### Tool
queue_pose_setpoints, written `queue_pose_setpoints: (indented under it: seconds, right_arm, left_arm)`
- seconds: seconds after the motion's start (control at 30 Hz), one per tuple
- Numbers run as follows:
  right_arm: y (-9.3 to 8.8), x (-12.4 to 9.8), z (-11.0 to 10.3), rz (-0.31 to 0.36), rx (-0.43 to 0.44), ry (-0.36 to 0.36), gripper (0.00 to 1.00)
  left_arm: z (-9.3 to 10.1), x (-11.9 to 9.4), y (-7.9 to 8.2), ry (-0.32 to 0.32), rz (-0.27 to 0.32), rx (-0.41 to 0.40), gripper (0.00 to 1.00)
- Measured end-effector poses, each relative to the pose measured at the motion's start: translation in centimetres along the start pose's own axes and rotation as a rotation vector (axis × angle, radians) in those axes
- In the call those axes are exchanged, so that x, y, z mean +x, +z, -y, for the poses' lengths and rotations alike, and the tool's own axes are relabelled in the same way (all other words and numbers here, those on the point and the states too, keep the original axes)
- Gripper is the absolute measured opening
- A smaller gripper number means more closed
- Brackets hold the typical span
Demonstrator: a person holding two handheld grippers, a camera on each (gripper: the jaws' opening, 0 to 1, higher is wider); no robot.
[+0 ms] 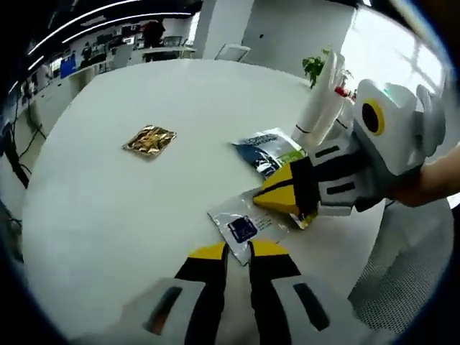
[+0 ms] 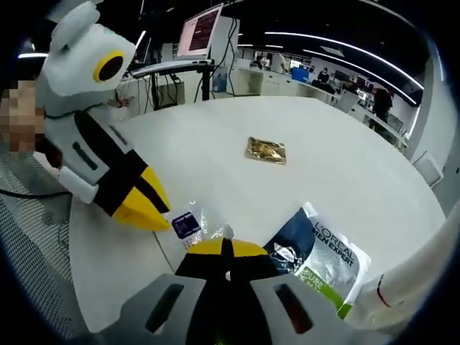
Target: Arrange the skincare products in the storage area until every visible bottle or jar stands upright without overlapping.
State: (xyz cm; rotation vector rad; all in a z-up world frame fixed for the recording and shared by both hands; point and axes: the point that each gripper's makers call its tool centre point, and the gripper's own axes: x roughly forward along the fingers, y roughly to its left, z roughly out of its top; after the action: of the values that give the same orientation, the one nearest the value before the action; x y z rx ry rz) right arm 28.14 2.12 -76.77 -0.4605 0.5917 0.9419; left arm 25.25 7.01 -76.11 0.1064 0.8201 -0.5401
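Readable writing: "L'ORÉAL MEN EXPERT" is showing on the blue, white and green foil sachet (image 2: 320,255), lying at lower right of the right gripper view; in the left gripper view the same sachet (image 1: 269,149) is sitting right of centre, its print too small to read. The clear silvery sachet with a dark blue square label (image 1: 243,224) is lying just above the left tongs (image 1: 238,251) at lower centre; label text is not legible in either view.

Left tongs: yellow tips standing slightly apart, the sachet's edge lying between them; whether they are pinching it, I cannot tell. Right tongs (image 2: 226,248): tips closed together, pressing on the clear sachet (image 2: 194,224) at lower centre.

The gold crinkled foil packet (image 1: 149,139) is lying alone at centre left on the round white table (image 1: 108,215), well apart from the sachets.

The left gripper view is showing white bottles (image 1: 320,108) standing at upper right; the right gripper view is showing monitors at upper left.
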Motion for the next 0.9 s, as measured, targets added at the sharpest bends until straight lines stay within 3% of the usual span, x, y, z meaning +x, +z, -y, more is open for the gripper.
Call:
queue_pose_setpoints:
  seconds: [0.2,0.43,0.67,0.9]
  right_arm:
    - [0.0,0.1,0.0,0.003,0.001,0.0,0.01]
    - [0.0,0.0,0.0,0.002,-0.001,0.005,0.01]
    - [0.0,0.1,0.0,0.006,0.001,0.002,0.01]
    - [0.1,0.0,0.0,0.001,-0.008,-0.001,0.01]
  left_arm:
    - [0.8,0.6,1.3,-0.025,0.026,0.198,0.18]
    - [1.1,2.0,1.2,-0.025,0.002,0.292,0.22]
    - [1.7,1.5,1.7,-0.035,0.01,0.355,0.23]
    - [1.6,1.7,1.6,-0.059,0.01,0.331,0.23]
